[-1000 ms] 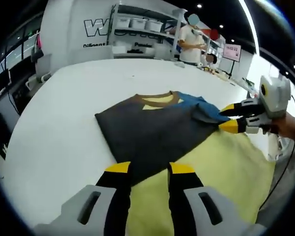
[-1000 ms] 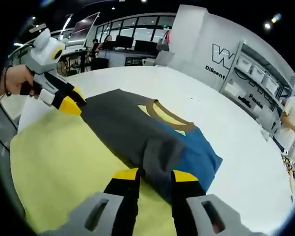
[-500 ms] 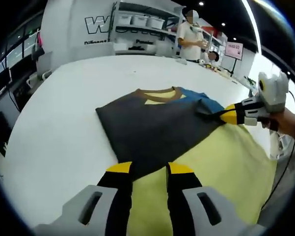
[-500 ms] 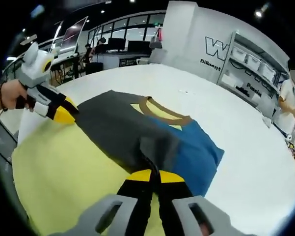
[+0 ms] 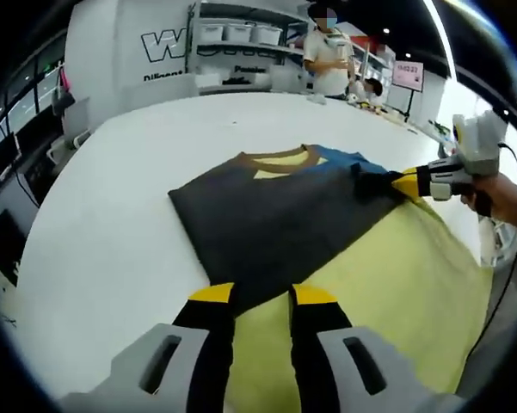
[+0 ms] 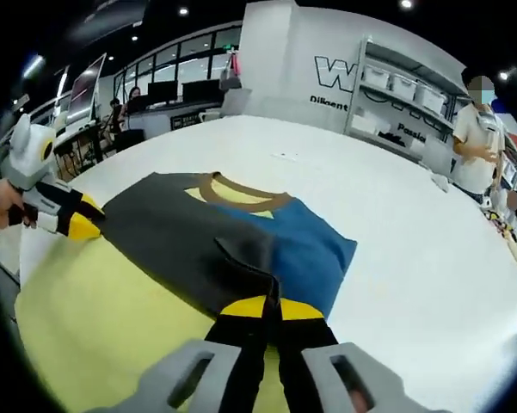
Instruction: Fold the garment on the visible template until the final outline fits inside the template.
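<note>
While my right gripper [image 6: 271, 305] pinches the garment [image 5: 267, 219] on the yellow template [image 5: 387, 292] to fold it, my left gripper [image 5: 262, 294] hovers jaws apart at its hem.

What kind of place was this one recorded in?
Probably an open lab or demo hall: a large white table, wall shelving with storage bins, monitor desks by windows, and a person standing in the background.

grey left gripper [image 5: 249, 297] body, black jaws w/ yellow tips, slotted grey shoulders
</note>
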`<state>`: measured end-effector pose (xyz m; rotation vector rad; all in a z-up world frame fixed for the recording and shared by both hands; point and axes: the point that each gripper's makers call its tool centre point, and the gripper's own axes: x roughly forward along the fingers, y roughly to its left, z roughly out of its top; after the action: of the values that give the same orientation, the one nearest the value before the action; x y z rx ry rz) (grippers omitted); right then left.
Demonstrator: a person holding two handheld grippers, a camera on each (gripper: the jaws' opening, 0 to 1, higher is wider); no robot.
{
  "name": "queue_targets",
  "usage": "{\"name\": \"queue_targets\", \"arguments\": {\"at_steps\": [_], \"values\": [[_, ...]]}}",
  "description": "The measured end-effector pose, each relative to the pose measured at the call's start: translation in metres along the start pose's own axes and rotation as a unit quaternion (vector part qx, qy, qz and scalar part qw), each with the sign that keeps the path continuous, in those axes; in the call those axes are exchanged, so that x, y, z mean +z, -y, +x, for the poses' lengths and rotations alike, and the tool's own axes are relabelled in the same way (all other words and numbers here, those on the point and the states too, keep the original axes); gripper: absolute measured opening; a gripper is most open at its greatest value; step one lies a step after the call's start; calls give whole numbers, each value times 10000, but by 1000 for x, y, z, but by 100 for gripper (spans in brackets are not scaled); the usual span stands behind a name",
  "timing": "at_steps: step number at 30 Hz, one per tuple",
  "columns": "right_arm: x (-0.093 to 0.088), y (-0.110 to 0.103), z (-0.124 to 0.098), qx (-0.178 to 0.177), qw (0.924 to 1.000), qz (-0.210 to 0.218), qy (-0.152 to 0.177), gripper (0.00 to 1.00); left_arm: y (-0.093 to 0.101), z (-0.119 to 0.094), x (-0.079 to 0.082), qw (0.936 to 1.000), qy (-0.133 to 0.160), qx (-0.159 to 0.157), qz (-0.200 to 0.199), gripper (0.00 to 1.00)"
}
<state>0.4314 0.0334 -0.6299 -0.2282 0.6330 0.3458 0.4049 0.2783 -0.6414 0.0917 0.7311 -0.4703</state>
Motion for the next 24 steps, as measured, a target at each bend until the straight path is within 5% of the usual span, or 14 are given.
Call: {"name": "queue_targets", "arguments": {"at_steps": [24], "values": [[-15, 15, -2, -316, 9985, 418, -136, 0, -1, 0, -1, 9999, 68, 7, -100, 18]]}}
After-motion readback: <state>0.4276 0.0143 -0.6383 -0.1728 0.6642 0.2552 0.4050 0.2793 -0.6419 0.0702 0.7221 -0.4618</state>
